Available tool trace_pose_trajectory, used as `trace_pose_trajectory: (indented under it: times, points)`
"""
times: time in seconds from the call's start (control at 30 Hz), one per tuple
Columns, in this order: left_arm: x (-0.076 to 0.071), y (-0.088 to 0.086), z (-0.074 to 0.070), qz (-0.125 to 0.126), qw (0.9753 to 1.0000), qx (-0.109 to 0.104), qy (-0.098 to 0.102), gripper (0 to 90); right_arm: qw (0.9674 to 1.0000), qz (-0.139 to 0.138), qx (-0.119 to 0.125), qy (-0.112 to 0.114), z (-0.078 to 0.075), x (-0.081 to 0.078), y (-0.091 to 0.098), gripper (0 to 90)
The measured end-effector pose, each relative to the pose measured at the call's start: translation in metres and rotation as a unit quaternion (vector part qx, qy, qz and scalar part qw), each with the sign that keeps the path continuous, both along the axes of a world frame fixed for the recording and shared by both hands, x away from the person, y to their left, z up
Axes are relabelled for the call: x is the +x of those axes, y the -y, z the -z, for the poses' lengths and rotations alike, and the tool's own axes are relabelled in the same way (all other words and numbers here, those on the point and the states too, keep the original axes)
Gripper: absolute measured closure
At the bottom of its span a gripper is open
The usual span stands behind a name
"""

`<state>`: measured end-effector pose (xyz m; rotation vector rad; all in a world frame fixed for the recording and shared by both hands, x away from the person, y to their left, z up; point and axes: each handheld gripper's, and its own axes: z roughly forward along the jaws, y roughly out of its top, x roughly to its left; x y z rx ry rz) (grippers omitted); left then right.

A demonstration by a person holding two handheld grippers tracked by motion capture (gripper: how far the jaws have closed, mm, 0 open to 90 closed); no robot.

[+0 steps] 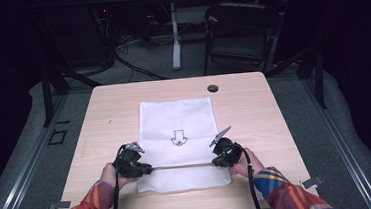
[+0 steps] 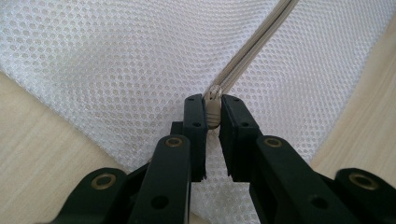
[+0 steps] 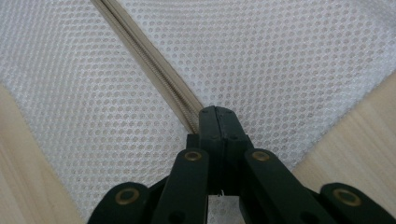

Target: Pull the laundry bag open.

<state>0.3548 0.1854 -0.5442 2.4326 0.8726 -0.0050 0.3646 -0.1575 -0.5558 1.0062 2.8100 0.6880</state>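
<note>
A white mesh bag (image 1: pixel 177 120) with a black arrow print lies flat on the wooden table (image 1: pixel 253 104). A beige zipper (image 1: pixel 181 166) runs across its near part between the two grippers. My left gripper (image 1: pixel 149 168) is at the zipper's left end; in the left gripper view this gripper (image 2: pixel 213 105) is shut on the beige zipper pull (image 2: pixel 213 114), with the closed zipper (image 2: pixel 252 51) running away from it. My right gripper (image 1: pixel 214 162) is at the other end; in the right gripper view that gripper (image 3: pixel 217 113) is shut on the end of the zipper (image 3: pixel 144 51).
A dark round grommet (image 1: pixel 213 88) sits near the table's far edge. Beyond the table stand a black folding chair (image 1: pixel 238 30) and a white desk leg (image 1: pixel 174 35). Bare wood lies to the left and right of the bag.
</note>
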Motion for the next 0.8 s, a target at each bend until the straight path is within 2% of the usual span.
trace_pose_trajectory:
  times: [0.5,0.8]
  points:
    - [-0.001,-0.011,-0.002,-0.008,0.9999,-0.001,-0.007,81.0,1.0,0.004,0.0,0.0,0.0,0.0,0.001,90.0]
    - [-0.002,-0.016,-0.003,-0.018,0.9998,-0.003,-0.003,81.0,1.0,0.003,-0.001,0.0,0.0,0.0,0.001,90.0]
